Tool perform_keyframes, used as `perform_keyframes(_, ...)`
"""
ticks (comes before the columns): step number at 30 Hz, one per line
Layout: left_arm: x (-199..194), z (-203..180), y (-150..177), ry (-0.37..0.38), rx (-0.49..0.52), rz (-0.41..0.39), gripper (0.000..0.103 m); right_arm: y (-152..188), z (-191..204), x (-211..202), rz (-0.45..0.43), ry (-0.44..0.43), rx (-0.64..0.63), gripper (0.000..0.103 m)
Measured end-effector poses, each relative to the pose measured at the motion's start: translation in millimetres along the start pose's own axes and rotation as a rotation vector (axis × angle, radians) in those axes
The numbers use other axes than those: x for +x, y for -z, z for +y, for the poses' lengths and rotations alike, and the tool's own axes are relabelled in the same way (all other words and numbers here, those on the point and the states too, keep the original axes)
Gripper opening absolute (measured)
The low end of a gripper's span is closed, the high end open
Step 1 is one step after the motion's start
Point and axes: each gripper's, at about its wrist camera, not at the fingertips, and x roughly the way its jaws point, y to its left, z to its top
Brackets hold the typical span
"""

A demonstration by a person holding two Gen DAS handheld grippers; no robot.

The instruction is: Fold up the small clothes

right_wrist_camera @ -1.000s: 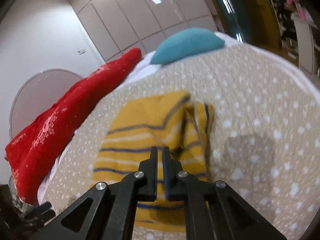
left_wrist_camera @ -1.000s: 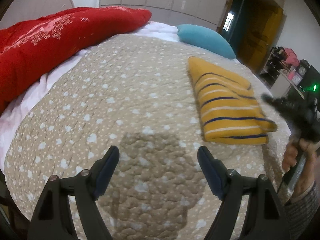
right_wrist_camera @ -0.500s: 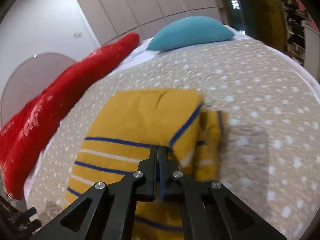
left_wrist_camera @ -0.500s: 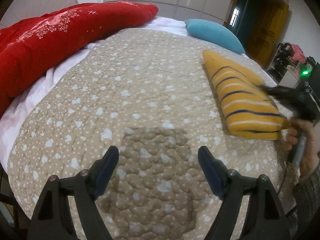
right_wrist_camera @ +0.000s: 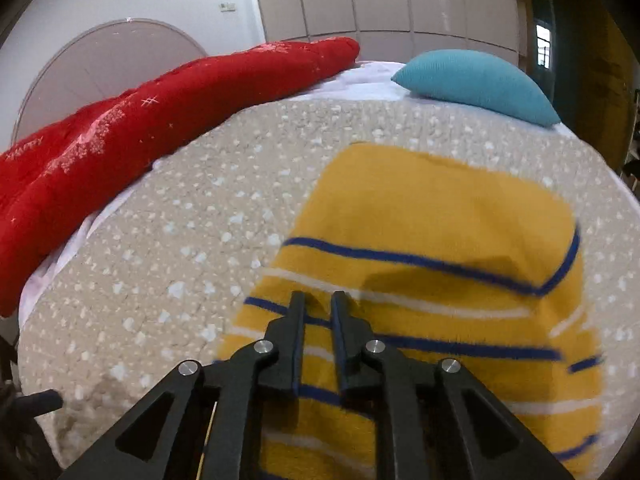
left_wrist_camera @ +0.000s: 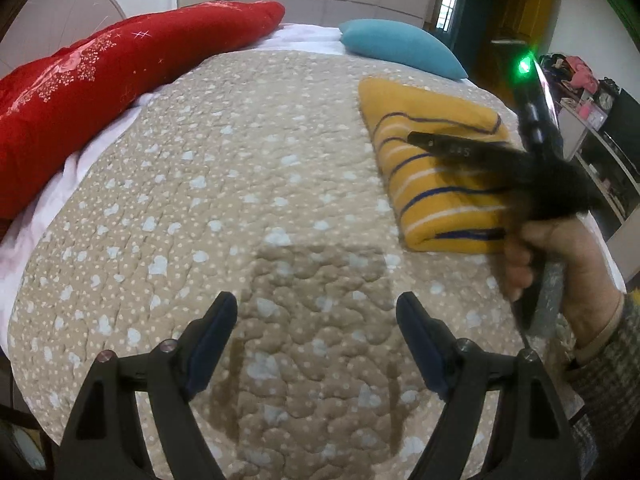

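Yellow striped knit garment (right_wrist_camera: 436, 240) folded flat, quilted bedspread (left_wrist_camera: 224, 184).

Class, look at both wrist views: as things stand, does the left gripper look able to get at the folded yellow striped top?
Probably yes. The left gripper is open over bare bedspread, with nothing lying between it and the top. Only the right gripper, its jaws opening just above the top, crowds the near edge.
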Motion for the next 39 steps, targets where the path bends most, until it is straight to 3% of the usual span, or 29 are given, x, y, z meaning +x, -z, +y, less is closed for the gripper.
perform_keyframes(3,1,-2,-4,0.004,0.010,-0.006,0.081,1,-7,-18,-0.009,-0.032,0.039,0.014)
perform_keyframes(5,2,-7,-9,0.009,0.019,-0.015,0.081,-5,-22,-39,-0.062,-0.015,0.080,0.019)
perform_keyframes(7,4,-14,-16,0.012,0.029,-0.025,0.081,-9,-42,-46,-0.076,0.046,0.095,0.041)
perform_keyframes(8,6,-16,-19,0.011,0.033,-0.028,0.081,-9,-53,-44,-0.052,0.086,0.099,0.042)
perform_keyframes(9,7,-20,-22,0.008,0.038,-0.029,0.081,-7,-65,-39,-0.021,0.136,0.104,0.036)
perform_keyframes(10,8,-25,-25,0.008,0.049,-0.028,0.081,-4,-79,-37,-0.006,0.169,0.109,0.018)
perform_keyframes(11,9,-28,-26,0.008,0.061,-0.029,0.081,-1,-88,-40,-0.009,0.172,0.116,0.014)
perform_keyframes(15,13,-51,-27,-0.027,0.148,-0.048,0.084,19,-99,-86,-0.093,0.190,0.174,0.027)
perform_keyframes(18,22,-65,-26,-0.043,0.191,-0.037,0.085,39,-93,-112,-0.126,0.152,0.148,0.027)
perform_keyframes(21,31,-76,-20,-0.058,0.217,0.000,0.085,63,-89,-114,-0.104,0.173,0.111,0.028)
perform_keyframes(23,37,-83,-15,-0.084,0.245,0.021,0.085,77,-95,-112,-0.097,0.186,0.124,0.036)
perform_keyframes(25,41,-89,-10,-0.111,0.272,0.039,0.085,89,-107,-114,-0.108,0.159,0.198,0.046)
perform_keyframes(28,46,-96,-2,-0.133,0.284,0.056,0.085,95,-121,-119,-0.131,0.131,0.281,0.051)
perform_keyframes(39,50,-89,-3,-0.149,0.225,0.084,0.094,95,-112,-145,-0.240,0.185,0.272,0.052)
